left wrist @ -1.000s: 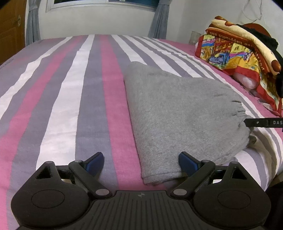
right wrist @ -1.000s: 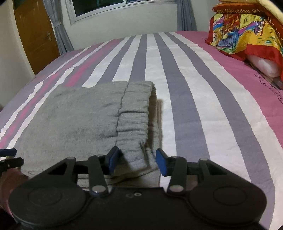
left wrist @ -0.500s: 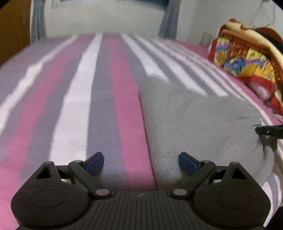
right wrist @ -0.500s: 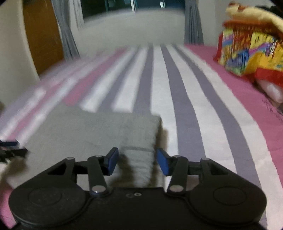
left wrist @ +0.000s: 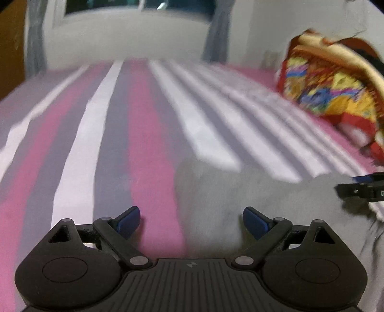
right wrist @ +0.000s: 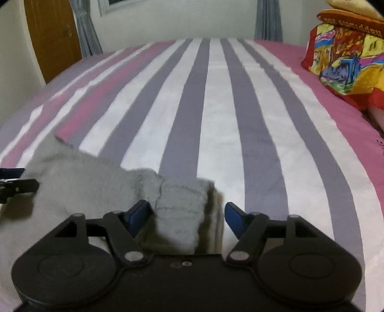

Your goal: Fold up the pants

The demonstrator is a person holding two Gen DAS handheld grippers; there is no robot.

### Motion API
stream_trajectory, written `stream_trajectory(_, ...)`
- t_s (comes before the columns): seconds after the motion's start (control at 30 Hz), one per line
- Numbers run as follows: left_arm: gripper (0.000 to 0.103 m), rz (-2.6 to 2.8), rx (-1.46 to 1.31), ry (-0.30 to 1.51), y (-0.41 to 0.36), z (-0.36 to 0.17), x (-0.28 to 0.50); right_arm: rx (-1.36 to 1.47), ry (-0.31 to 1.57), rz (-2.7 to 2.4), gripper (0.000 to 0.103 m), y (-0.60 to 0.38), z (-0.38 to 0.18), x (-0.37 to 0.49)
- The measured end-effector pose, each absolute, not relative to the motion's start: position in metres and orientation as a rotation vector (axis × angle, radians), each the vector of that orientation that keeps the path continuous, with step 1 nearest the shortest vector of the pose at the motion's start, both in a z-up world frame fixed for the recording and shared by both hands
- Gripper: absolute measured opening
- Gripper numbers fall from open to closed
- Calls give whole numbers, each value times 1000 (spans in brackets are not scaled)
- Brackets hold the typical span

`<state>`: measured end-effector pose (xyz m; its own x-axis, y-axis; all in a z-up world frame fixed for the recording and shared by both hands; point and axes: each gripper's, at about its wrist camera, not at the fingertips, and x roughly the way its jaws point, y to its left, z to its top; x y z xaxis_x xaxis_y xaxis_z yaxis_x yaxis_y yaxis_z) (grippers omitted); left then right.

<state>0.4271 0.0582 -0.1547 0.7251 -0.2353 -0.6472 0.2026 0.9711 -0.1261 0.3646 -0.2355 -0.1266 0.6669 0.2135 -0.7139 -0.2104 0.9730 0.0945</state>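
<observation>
1. on the striped bed (right wrist: 216, 115), folded grey pants (right wrist: 91, 182) lie near.
2. right gripper (right wrist: 186, 216) has just been widening, waistband between unpressed pads.
3. left gripper (left wrist: 192, 222) gapes wide, empty, over the pants' left edge.

You have the bed (right wrist: 216, 108) under a sheet striped pink, grey and white. At its right edge sits a bright yellow-and-red pillow (right wrist: 348, 55). Past the bed's far end you see a wall with a window (left wrist: 134, 4) and grey curtains (right wrist: 86, 26); left of it stands a wooden door (right wrist: 50, 33).
</observation>
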Motion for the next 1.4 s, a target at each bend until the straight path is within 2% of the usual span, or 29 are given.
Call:
stream_trajectory(0.1,93,-207,-10,745,53,-156,449,17,762,244,64,-234,-123,366)
stream_trajectory(0.2,93,-185,-2,850,49,-179,471,-21,864,210,71,-231,-148,383)
stream_trajectory(0.23,93,-179,0,846,47,-182,469,3,856,210,75,-234,-152,383)
stream_trajectory(0.4,93,-176,16,826,43,-179,457,36,848,221,78,-242,-151,378)
stream_trajectory(0.77,93,-180,47,814,49,-157,425,5,821,223,75,-240,-118,352)
stream_trajectory(1.4,93,-211,33,811,63,-146,330,100,816,253,75,-269,-106,272)
